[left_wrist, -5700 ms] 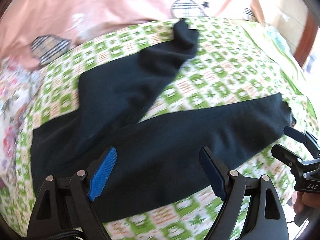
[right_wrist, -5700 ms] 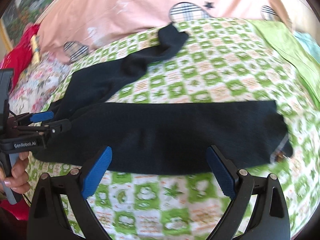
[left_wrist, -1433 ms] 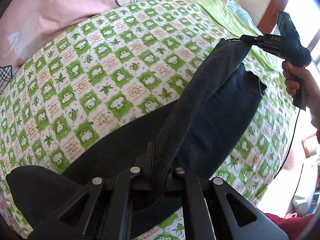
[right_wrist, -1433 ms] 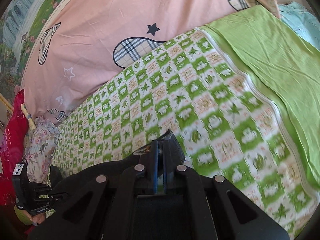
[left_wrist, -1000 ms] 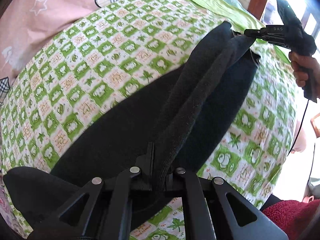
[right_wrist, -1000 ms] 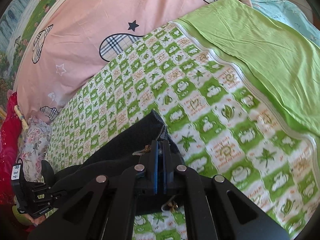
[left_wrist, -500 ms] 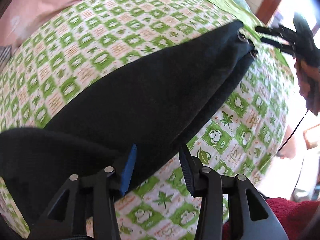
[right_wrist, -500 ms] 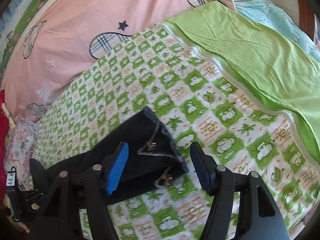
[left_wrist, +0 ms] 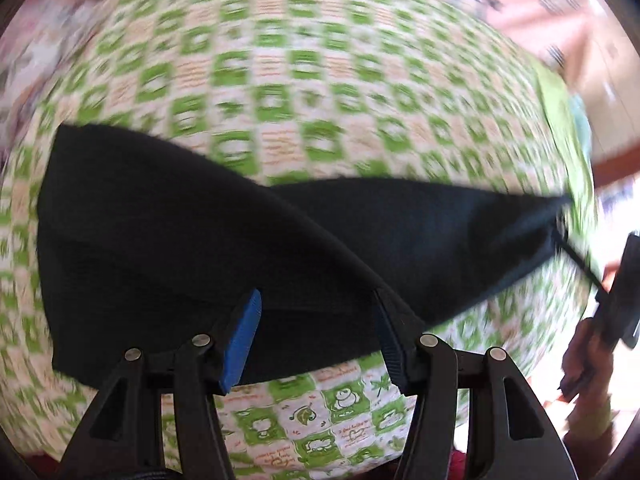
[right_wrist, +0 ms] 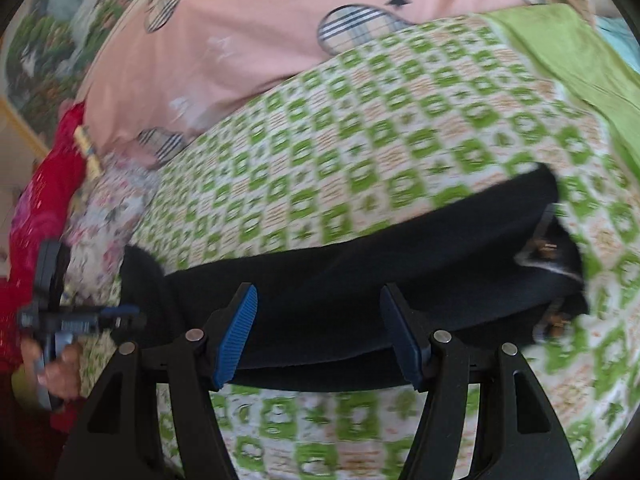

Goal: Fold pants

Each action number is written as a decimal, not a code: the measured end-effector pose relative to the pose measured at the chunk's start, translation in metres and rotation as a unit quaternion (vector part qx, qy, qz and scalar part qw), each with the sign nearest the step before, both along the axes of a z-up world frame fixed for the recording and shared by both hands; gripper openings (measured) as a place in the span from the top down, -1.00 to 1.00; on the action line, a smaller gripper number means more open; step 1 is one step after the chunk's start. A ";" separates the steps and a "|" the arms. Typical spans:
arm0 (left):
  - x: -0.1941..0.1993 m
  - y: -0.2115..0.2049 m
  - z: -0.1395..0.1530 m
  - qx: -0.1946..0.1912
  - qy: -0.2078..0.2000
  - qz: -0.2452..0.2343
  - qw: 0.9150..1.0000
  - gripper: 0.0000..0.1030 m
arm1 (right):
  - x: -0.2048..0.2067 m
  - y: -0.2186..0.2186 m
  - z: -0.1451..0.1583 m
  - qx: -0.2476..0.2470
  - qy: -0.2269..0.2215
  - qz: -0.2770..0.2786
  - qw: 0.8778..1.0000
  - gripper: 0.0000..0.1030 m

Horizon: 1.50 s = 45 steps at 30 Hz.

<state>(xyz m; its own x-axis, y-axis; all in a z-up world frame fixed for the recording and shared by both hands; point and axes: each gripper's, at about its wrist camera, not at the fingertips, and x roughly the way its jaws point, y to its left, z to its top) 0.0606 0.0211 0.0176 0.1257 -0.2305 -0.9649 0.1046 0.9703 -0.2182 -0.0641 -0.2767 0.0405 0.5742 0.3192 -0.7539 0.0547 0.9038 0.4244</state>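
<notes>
The black pants (left_wrist: 192, 248) lie folded lengthwise, one leg on the other, across the green-checked bedspread (left_wrist: 280, 92). In the left wrist view my left gripper (left_wrist: 316, 320) is open and empty just above the pants' near edge. The right gripper (left_wrist: 584, 264) shows blurred at the pants' right end. In the right wrist view my right gripper (right_wrist: 318, 320) is open and empty over the pants (right_wrist: 360, 264), whose waistband end (right_wrist: 552, 248) with its label lies to the right. The left gripper (right_wrist: 120, 314) sits at the pants' left end.
A pink quilt (right_wrist: 260, 32) with plaid patches lies at the back of the bed. A plain green sheet (right_wrist: 580, 48) lies at the right. Red and floral fabric (right_wrist: 48, 200) is heaped at the left. The bed's front edge is just below both grippers.
Both grippers carried the upper pant leg over onto the lower one, then opened and let it go. Both have since pulled back toward the near edge; both views are blurred by motion.
</notes>
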 end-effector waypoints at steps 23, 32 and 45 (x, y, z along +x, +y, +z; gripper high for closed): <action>0.127 0.058 -0.055 0.071 0.189 0.160 0.966 -0.04 | 0.079 0.202 -0.059 -0.028 0.050 0.315 0.947 0.13; 0.062 0.093 -0.010 0.017 0.085 0.166 0.982 0.89 | 0.076 0.208 -0.039 -0.042 0.009 0.344 0.938 0.87; -0.067 0.155 -0.004 -0.118 0.012 0.254 0.960 0.91 | 0.041 0.227 -0.031 -0.081 0.001 0.422 0.903 0.87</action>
<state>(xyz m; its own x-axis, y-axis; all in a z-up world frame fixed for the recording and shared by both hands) -0.0066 0.1760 0.0138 0.2575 -0.3585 -0.8973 -0.3774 0.8175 -0.4350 -0.0234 -0.0495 0.0096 0.1762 0.5272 -0.8312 -0.6821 0.6743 0.2831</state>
